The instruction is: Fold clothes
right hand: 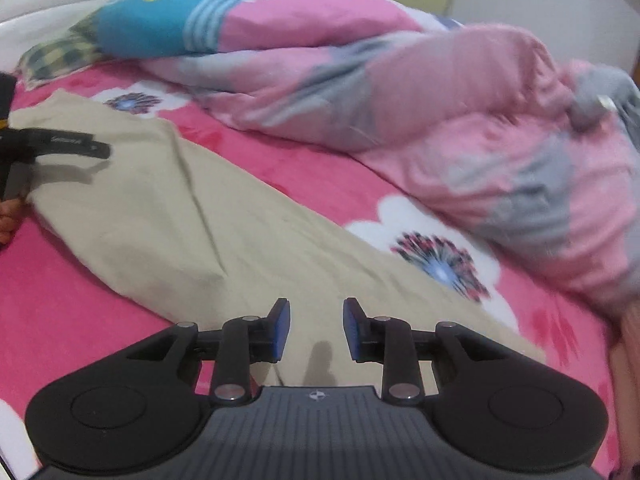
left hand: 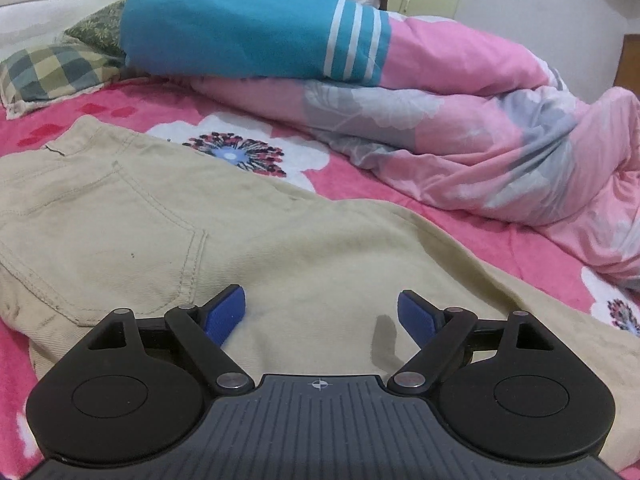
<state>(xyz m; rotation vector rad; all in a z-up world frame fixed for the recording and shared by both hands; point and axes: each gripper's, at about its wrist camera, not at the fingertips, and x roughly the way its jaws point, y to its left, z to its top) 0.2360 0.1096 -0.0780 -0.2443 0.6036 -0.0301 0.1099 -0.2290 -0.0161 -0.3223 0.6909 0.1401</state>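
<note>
Beige trousers point(left hand: 248, 240): pocket only in left view; left fingers point(left hand: 224, 314) wide, right fingers point(right hand: 282, 330) part-open, both empty.

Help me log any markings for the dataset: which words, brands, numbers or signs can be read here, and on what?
Small pale lettering on the black arm of the left claw, seen from the right wrist: too blurred to read.
Crosshair sign, no text, on each grey ribbed claw body.
Beige twill trousers: no label shows.

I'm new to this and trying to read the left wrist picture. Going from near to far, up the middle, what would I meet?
Left gripper with open jaws → beige trousers → pink flowered bedsheet → pink quilt → blue striped cover.
</note>
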